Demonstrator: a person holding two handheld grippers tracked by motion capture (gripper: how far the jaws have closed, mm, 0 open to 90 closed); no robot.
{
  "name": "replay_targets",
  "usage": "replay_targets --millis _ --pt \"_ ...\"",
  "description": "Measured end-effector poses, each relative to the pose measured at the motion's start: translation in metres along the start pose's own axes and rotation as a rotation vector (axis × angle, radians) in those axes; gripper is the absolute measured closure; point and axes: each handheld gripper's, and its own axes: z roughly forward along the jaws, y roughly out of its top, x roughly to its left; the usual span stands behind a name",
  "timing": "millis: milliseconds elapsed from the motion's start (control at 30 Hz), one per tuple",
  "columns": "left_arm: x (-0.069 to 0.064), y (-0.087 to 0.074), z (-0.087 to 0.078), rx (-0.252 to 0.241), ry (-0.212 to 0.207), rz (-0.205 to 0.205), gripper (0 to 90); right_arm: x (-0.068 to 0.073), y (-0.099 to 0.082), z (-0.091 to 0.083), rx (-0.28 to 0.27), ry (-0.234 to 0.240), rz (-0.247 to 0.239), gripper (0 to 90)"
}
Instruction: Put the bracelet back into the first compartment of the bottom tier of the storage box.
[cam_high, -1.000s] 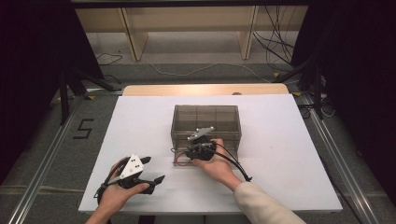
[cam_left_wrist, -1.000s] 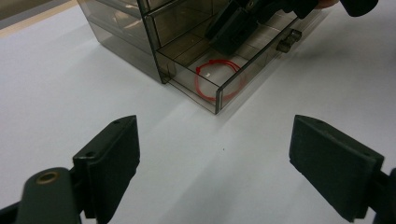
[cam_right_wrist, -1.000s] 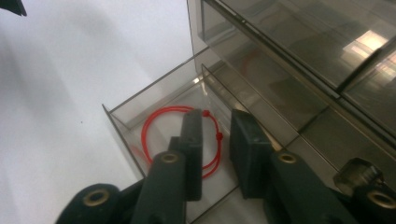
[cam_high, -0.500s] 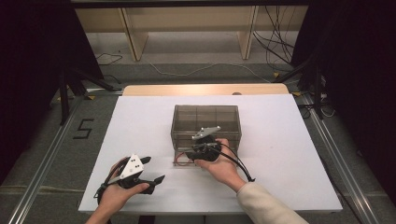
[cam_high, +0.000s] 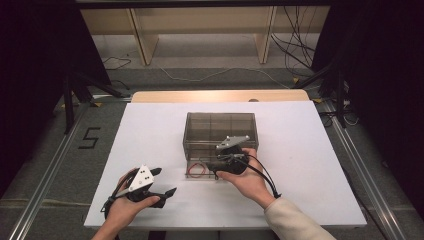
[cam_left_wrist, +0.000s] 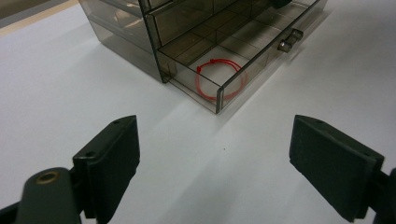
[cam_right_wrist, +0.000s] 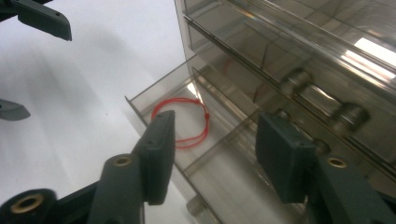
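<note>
The right tool (cam_high: 220, 170) has just opened its jaws, empty, above the pulled-out bottom drawer (cam_left_wrist: 261, 65) of the smoky clear plastic cabinet (cam_high: 220, 127), where the thin red loop of cord (cam_right_wrist: 184, 122) lies released, while the left tool (cam_high: 162, 184) rests wide on the white surface (cam_high: 310, 150).

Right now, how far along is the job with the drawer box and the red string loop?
Done: the red loop lies in the open bottom drawer, in its end compartment. In hand: the right gripper hovers over the drawer, its jaws having just been opening, nothing between them. The left gripper waits open on the table. Left: probably pushing the drawer shut.
</note>
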Motion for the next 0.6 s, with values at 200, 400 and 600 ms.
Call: replay_targets --millis 200,400,600 --pt "0.0 0.0 0.0 0.0 0.0 -0.002 16.0 -0.005 -0.005 -0.014 -0.006 -0.005 0.001 42.0" --pt "0.001 -0.001 0.0 -0.002 0.002 -0.009 16.0 -0.012 -0.012 -0.026 -0.007 -0.004 -0.001 36.0" --pt "0.001 -0.001 0.0 -0.001 0.003 -0.012 16.0 -0.02 -0.02 -0.039 -0.018 -0.008 -0.003 32.2"
